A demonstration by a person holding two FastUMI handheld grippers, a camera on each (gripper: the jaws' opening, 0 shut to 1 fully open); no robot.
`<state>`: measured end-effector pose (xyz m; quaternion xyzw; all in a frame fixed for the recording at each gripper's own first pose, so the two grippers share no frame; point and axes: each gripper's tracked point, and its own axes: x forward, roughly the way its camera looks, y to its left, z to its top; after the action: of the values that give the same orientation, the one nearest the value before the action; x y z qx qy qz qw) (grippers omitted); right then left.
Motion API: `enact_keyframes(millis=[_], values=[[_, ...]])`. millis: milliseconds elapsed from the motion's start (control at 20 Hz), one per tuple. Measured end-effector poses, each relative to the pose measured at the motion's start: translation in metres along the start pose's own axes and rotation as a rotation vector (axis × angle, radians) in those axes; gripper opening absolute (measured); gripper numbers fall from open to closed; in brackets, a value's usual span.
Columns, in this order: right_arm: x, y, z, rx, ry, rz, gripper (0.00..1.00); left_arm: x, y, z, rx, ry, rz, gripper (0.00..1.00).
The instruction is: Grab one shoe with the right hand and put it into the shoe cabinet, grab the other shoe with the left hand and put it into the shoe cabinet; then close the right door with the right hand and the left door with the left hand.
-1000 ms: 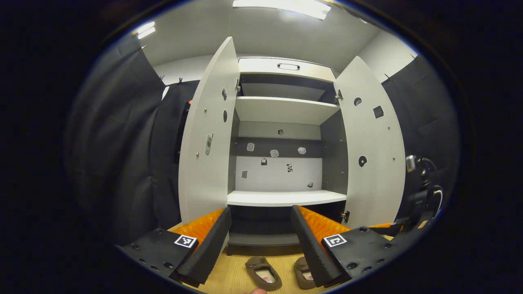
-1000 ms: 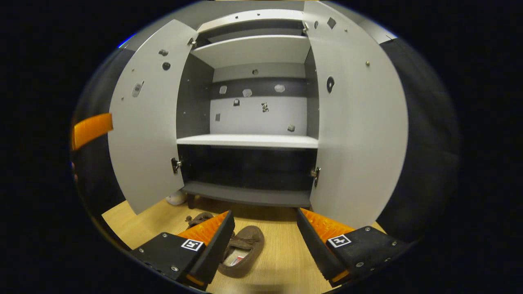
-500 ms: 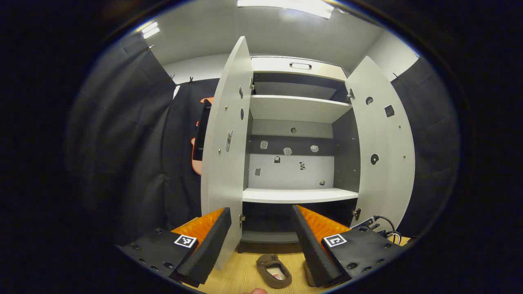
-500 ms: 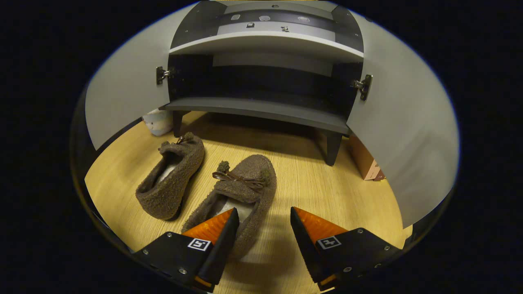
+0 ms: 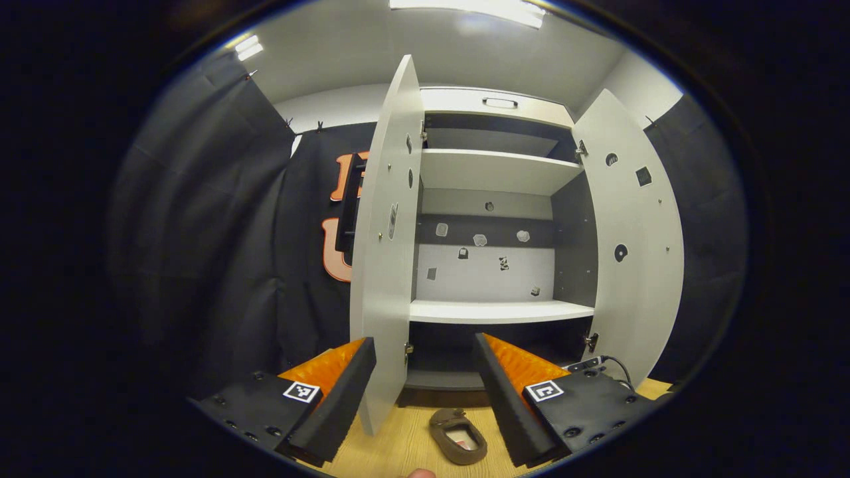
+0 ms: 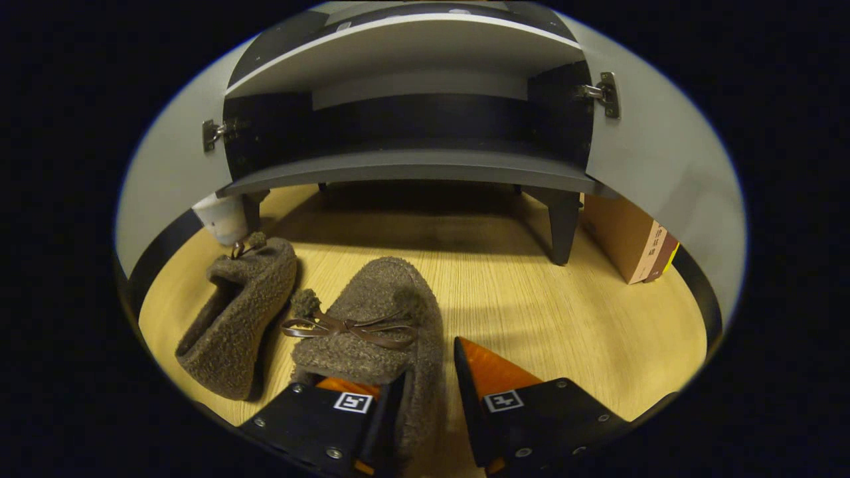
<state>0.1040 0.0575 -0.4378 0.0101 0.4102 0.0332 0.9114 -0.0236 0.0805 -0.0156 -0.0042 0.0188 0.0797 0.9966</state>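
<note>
The shoe cabinet (image 5: 495, 199) stands on the wooden floor (image 6: 531, 312) with both doors swung wide. Seen in the left gripper view, the left door (image 5: 385, 265) is nearly edge-on and the right door (image 5: 637, 252) shows its inner face. Inside: a white upper shelf (image 5: 491, 169), a white middle shelf (image 5: 498, 311), and a dark bottom shelf (image 6: 412, 169) raised on short legs. No shoe lies on any shelf that shows.

In the right gripper view, two brown fuzzy shoes lie on the floor in front of the cabinet, toes pointing toward it. The right shoe (image 6: 378, 318), the one with a thin bow across its top, lies just beside the left shoe (image 6: 236, 312); the two look close but I cannot tell whether they touch. A cardboard box (image 6: 627, 236) stands under the right door, and a pale object (image 6: 222, 216) sits by the cabinet's left leg.

Right tool (image 6: 425, 385): low at the heel end of the right shoe, one finger inside the shoe opening, the other outside, the shoe's side wall between them. The gap is narrow; whether both fingers press on the wall, I cannot tell.

Left tool (image 5: 425, 358): raised, facing the cabinet's interior, fingers well apart, holding nothing. One shoe is visible on the floor below it.
</note>
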Motion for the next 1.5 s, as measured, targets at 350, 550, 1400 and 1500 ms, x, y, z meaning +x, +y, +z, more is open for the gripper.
enact_keyframes(millis=[350,550,1400,1500], values=[[-0.028,0.007,0.016,-0.063,-0.061,-0.01,0.11,0.003,-0.001,-0.004,-0.004,0.01,-0.009,0.99],[-0.088,0.024,0.053,-0.07,-0.159,0.02,0.11,0.007,-0.01,-0.01,-0.014,0.017,-0.039,0.97],[-0.035,-0.018,0.467,0.062,-0.396,-0.106,0.11,0.014,-0.008,-0.019,0.02,0.021,-0.069,0.97],[-0.003,-0.027,0.468,0.107,-0.323,-0.122,0.11,0.017,-0.006,-0.023,0.027,0.031,-0.062,0.96]])
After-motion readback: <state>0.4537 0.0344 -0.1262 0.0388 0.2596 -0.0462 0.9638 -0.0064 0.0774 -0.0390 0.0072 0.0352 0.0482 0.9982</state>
